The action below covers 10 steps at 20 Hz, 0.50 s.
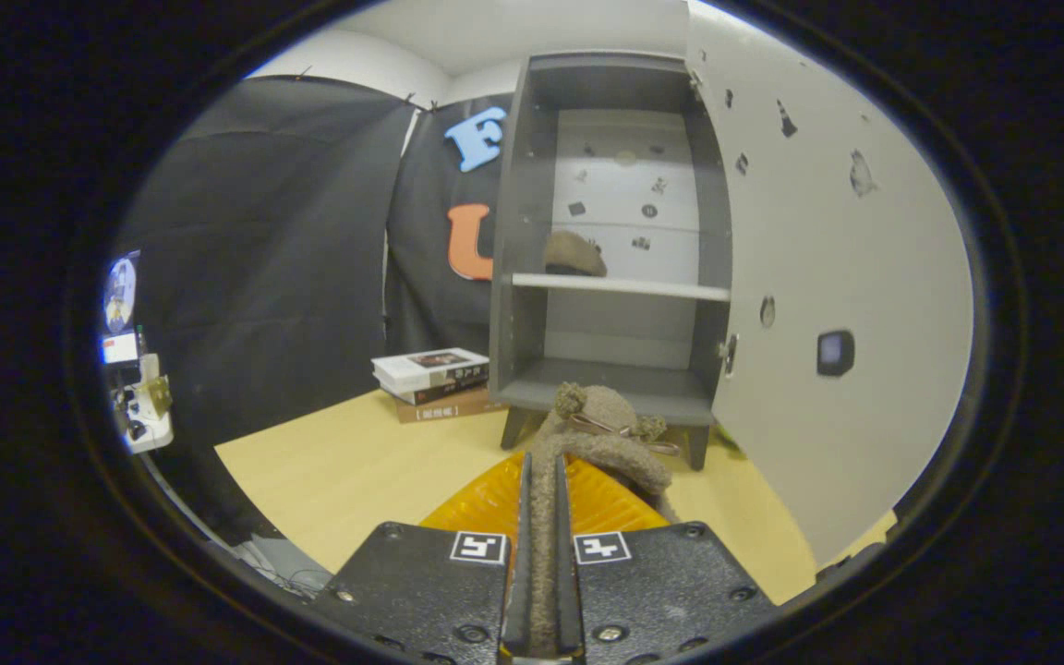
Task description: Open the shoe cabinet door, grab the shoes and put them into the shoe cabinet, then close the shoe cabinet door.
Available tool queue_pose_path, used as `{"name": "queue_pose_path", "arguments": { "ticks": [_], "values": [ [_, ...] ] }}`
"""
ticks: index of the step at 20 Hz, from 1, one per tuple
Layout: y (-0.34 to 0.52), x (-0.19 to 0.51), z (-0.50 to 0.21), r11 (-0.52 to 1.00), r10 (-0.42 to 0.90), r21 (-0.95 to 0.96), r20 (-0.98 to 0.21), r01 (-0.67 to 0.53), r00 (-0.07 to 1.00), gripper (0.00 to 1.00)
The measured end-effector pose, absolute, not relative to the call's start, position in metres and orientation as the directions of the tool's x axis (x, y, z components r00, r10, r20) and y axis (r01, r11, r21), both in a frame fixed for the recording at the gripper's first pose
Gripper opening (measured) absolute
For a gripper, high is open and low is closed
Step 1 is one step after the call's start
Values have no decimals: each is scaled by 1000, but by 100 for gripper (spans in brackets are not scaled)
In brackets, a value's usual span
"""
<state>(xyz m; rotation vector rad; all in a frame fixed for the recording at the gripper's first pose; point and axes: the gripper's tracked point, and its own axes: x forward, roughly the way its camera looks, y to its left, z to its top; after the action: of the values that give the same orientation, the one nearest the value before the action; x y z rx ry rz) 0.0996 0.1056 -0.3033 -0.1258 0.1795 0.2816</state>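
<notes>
Between the two fingers of the gripper (543, 499) sits a fuzzy brown shoe (598, 434), both fingers pinched narrowly on its edge, its toe hanging just ahead of them. Beyond it stands the shoe cabinet (610, 240) on the table (347, 471), its door (828, 277) swung wide. A second shoe (574, 254) already rests on the middle shelf (620, 287). Step in hand, by judgement: carrying the held shoe in. Next move calls for advancing into a free shelf, clear of the door edge, then releasing.
</notes>
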Motion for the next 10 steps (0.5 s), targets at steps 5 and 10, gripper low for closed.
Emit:
{"name": "queue_pose_path", "arguments": {
  "ticks": [5, 10],
  "values": [
    [118, 93, -214, 944, 302, -104, -117, -314, 946, 14],
    [129, 98, -147, 931, 332, -117, -120, -345, 936, 14]
  ]
}}
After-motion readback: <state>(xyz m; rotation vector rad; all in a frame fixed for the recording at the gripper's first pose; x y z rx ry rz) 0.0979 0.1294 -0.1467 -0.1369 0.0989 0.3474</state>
